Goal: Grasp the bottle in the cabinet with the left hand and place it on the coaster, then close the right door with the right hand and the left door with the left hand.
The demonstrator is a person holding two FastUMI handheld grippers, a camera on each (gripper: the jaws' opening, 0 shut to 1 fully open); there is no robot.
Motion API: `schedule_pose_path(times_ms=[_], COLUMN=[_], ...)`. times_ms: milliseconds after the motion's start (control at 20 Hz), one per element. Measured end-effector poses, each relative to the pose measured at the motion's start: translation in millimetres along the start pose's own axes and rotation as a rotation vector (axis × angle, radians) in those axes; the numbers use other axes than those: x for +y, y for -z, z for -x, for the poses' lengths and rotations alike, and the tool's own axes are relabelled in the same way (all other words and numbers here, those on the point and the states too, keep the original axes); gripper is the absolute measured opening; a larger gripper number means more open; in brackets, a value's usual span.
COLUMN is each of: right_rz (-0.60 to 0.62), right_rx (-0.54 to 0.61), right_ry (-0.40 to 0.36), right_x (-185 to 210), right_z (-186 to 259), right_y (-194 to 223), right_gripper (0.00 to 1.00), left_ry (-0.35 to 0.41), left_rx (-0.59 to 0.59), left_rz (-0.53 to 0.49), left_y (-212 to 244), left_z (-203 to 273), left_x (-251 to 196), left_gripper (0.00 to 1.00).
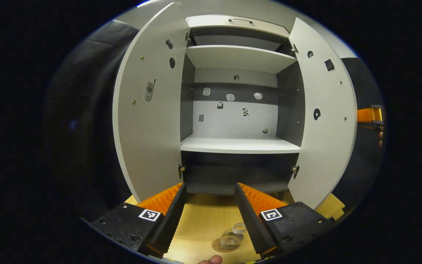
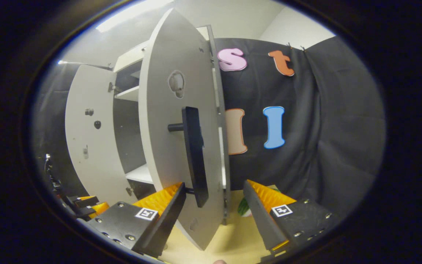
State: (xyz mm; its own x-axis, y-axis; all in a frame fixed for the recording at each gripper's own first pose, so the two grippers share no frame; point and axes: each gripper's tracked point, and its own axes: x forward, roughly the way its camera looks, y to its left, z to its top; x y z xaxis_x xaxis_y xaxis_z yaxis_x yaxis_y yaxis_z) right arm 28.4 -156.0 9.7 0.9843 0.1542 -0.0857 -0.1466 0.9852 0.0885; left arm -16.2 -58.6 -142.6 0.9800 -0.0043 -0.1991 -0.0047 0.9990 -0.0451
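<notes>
The bottle (image 1: 232,237) stood on the coaster (image 1: 222,247) at six o'clock, between the left gripper (image 1: 211,216)'s spread fingers, untouched. The right gripper (image 2: 214,216)'s fingers were apart, straddling the right door (image 2: 181,146)'s edge.

The left gripper view faces the open cabinet (image 1: 238,110) head-on from close above the counter (image 1: 203,220), shelves filling the centre of the frame. The right gripper view sits close beside the right door (image 2: 176,146), seeing it nearly edge-on at centre. Both views share the cabinet's doors and shelves.
</notes>
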Motion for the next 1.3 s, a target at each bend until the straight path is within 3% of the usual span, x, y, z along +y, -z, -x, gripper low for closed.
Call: schedule_pose_path(times_ms=[500, 1300], right_rz=[0.015, 0.095], right_rx=[-0.007, -0.058], right_ry=[-0.067, -0.06], right_x=[55.3, 133.8], right_z=[-32.3, -121.5], right_y=[3.9, 0.3], right_gripper=[0.97, 1.0], left_ry=[-0.043, -0.168], left_rx=[-0.015, -0.07], left_rz=[0.027, 0.073], left_y=[-6.8, -34.5], left_z=[10.0, 41.7], left_x=[29.8, 124.9], left_gripper=[0.84, 0.85])
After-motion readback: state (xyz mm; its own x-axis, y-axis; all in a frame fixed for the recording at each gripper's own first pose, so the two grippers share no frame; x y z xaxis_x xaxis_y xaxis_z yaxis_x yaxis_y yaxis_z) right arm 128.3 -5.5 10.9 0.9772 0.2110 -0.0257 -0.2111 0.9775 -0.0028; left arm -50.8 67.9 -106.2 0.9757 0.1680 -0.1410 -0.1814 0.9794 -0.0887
